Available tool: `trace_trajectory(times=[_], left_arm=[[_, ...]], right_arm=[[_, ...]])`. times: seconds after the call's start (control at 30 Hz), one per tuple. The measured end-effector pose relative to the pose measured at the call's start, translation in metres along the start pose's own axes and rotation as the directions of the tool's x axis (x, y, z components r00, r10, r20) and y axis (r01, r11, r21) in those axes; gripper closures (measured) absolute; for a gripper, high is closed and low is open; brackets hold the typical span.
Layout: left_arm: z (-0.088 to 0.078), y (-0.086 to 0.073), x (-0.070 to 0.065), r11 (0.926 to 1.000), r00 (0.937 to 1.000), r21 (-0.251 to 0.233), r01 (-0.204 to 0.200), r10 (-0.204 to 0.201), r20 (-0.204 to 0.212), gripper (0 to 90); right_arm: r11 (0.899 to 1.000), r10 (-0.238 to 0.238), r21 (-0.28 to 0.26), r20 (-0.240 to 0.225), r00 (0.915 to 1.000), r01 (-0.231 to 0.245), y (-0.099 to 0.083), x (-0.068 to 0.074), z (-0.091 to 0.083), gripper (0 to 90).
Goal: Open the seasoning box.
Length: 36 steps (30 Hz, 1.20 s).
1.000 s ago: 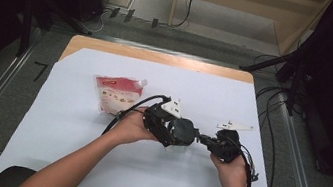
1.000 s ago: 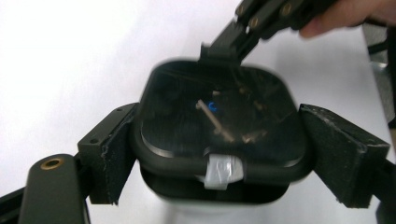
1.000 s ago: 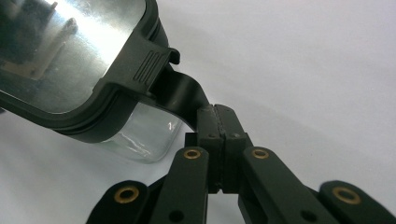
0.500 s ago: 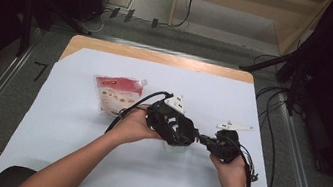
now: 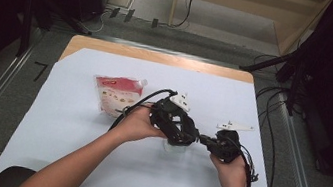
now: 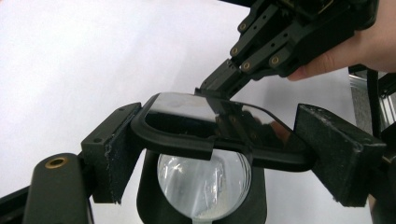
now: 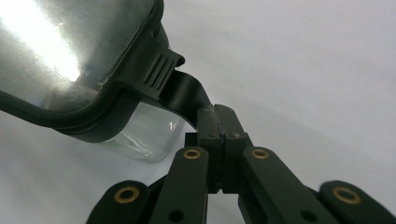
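On the left part of the white tabletop [image 5: 63, 123] lies a red and white pouch [image 5: 117, 95]. To the right of it, near the middle, stands a clear glass jar [image 6: 204, 184] with a black hinged lid [image 6: 219, 128]. The left gripper [image 5: 176, 128] has its jaws on both sides of the lid and presses on its black frame. Further right, the right gripper [image 7: 218, 122] has its jaws fully closed on the tab [image 7: 184, 93] of the same lid.
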<state>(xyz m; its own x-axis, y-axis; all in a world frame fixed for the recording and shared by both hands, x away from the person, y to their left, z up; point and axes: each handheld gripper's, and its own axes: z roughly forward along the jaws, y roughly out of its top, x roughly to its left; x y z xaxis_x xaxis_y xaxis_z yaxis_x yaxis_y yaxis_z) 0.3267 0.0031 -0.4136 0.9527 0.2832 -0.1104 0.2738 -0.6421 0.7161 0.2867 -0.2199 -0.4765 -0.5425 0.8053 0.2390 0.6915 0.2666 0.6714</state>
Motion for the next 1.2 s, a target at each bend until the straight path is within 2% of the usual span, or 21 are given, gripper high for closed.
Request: trace_trajectory(times=[0.2, 0.4, 0.53, 0.97, 1.03, 1.2], left_arm=[[0.002, 0.011, -0.001, 1.0, 1.0, 0.003, -0.004, 0.004, 0.005, 18.4], [0.006, 0.023, -0.004, 0.9993, 0.9992, 0.004, -0.037, 0.037, -0.014, 18.2], [0.011, 0.03, -0.004, 0.999, 0.999, 0.005, -0.045, 0.045, -0.007, 18.0], [0.023, 0.039, -0.003, 0.9991, 0.9992, -0.02, -0.038, 0.038, 0.012, 17.3], [0.024, 0.04, -0.003, 0.9993, 0.9996, -0.025, -0.027, 0.027, 0.012, 17.3], [0.027, 0.04, -0.002, 0.9986, 0.999, -0.038, -0.036, 0.037, 0.023, 17.3]], right_arm=[[1.0, 0.001, -0.012, -0.001, 1.0, -0.001, -0.001, 0.0, 0.0, 90.0], [1.0, 0.012, -0.016, -0.01, 0.9999, -0.012, -0.001, -0.001, -0.001, 90.0], [1.0, 0.013, -0.02, -0.011, 0.9999, -0.013, -0.001, -0.001, -0.001, 90.0], [1.0, 0.017, -0.019, -0.017, 0.9997, -0.017, -0.001, -0.001, -0.001, 90.0], [1.0, 0.018, -0.021, -0.019, 0.9997, -0.018, -0.002, -0.002, -0.001, 90.0], [0.999, 0.022, -0.024, -0.026, 0.9994, -0.023, -0.002, -0.002, -0.001, 90.0]])
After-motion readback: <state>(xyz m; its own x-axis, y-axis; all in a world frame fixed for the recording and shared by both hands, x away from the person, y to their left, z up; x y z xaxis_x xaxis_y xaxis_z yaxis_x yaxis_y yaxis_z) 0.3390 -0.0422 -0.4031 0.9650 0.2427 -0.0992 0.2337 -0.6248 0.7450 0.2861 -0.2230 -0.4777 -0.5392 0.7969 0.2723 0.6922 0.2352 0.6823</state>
